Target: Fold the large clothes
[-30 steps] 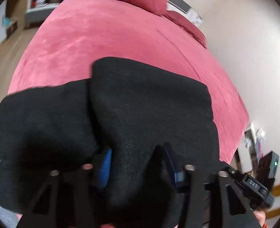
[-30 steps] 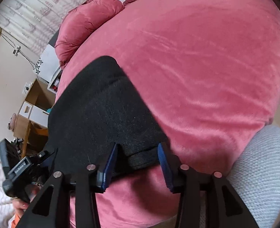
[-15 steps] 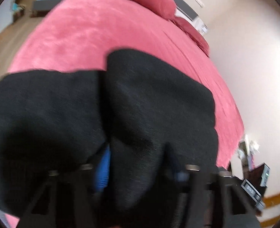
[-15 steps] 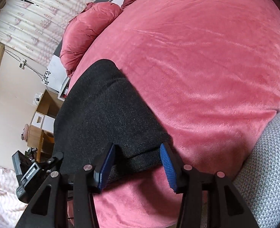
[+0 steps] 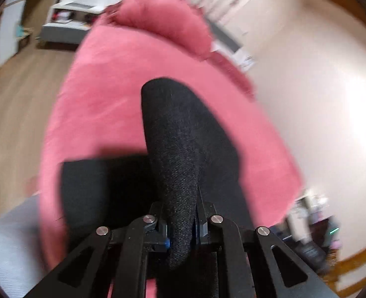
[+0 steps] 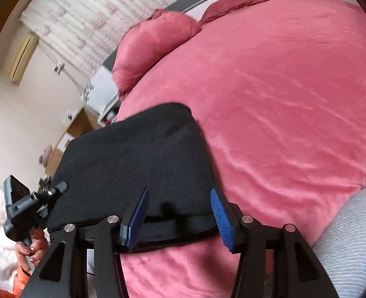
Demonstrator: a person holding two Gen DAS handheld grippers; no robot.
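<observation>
A black knit garment (image 6: 138,164) lies partly folded on the pink bed (image 6: 282,99). In the left wrist view my left gripper (image 5: 181,226) is shut on a fold of the black garment (image 5: 183,154) and holds it lifted above the bed; the fabric hides its pads. The left gripper also shows in the right wrist view (image 6: 34,201), at the garment's left edge. My right gripper (image 6: 180,213) is open, its blue pads (image 6: 220,213) spread either side of the garment's near edge, gripping nothing.
Pink pillows (image 6: 155,39) lie at the head of the bed. A grey-white ribbed cushion (image 6: 351,236) sits at the bed's near right corner. Wooden floor (image 5: 14,104) and a low white cabinet (image 5: 68,22) are left of the bed. A wall (image 5: 319,99) is on the right.
My left gripper has closed on the black fabric and lifted it, so the garment now hangs in a narrow fold. My right gripper stayed open and pulled back slightly.
</observation>
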